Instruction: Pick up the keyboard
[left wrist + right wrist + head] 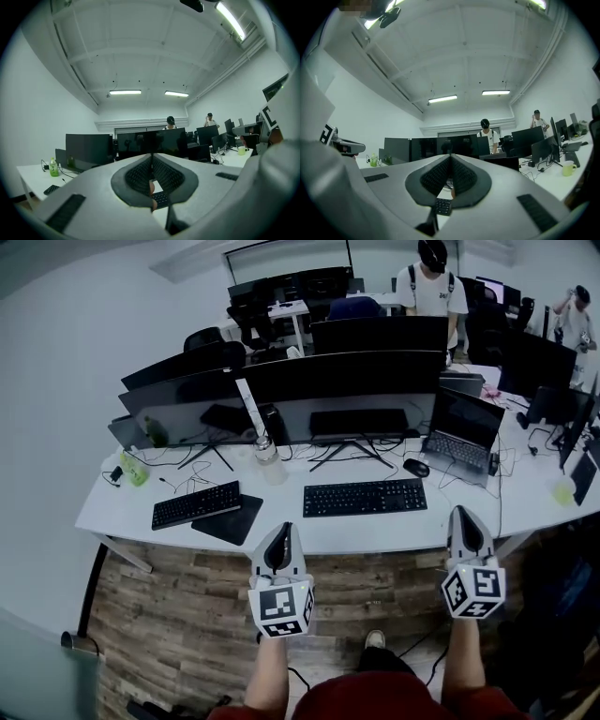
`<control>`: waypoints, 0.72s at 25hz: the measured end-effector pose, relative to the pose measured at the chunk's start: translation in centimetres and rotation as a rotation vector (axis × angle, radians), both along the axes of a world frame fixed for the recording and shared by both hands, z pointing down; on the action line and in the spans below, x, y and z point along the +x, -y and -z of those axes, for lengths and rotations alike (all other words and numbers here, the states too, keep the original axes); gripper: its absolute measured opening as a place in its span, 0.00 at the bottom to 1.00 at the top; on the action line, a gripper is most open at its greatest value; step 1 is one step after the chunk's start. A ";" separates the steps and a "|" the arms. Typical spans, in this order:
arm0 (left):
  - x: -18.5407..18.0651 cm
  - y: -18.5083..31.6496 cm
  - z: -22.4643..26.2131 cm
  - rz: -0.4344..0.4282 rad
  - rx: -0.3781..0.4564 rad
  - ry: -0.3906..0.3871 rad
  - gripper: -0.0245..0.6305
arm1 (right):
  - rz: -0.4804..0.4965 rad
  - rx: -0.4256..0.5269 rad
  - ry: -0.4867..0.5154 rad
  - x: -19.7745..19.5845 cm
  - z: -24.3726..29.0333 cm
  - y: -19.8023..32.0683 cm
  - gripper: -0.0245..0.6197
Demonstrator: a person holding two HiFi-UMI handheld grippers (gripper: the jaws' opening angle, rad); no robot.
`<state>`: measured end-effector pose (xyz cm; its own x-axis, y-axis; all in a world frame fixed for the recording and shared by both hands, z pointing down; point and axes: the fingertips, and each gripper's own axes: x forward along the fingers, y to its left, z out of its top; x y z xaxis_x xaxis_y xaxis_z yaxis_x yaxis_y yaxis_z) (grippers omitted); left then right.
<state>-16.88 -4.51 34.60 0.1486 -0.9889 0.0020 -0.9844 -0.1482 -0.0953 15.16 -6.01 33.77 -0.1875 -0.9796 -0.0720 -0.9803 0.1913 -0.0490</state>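
A black keyboard (365, 497) lies at the middle of the white desk (141, 507), in front of the monitors. A second black keyboard (197, 504) lies further left, beside a dark mouse pad (228, 519). My left gripper (278, 532) is at the desk's near edge, shut and empty, pointing level at the desk. My right gripper (463, 514) is level with it at the right, also shut and empty. Both are short of the middle keyboard, one to each side. A strip of that keyboard (161, 199) shows below the shut jaws in the left gripper view, and the keyboard (442, 206) likewise in the right gripper view.
Several dark monitors (342, 381) stand along the desk's back. A laptop (460, 435) and a mouse (416, 467) are at the right, a clear bottle (269, 460) at the middle, a green bottle (134, 468) at the left. Two people (432, 287) stand beyond the desks. Wooden floor lies below.
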 end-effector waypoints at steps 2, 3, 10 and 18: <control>0.6 1.9 0.3 0.002 0.000 0.005 0.06 | -0.002 0.005 0.004 0.7 0.3 1.8 0.03; 0.9 2.8 0.4 0.002 -0.001 0.007 0.06 | -0.003 0.005 0.008 1.0 0.4 2.7 0.03; 3.6 8.2 0.8 -0.005 0.001 0.014 0.06 | -0.012 0.001 0.021 4.0 0.2 7.6 0.03; 7.1 13.2 0.8 -0.009 0.007 0.039 0.06 | -0.024 0.005 0.046 7.6 -0.5 12.2 0.03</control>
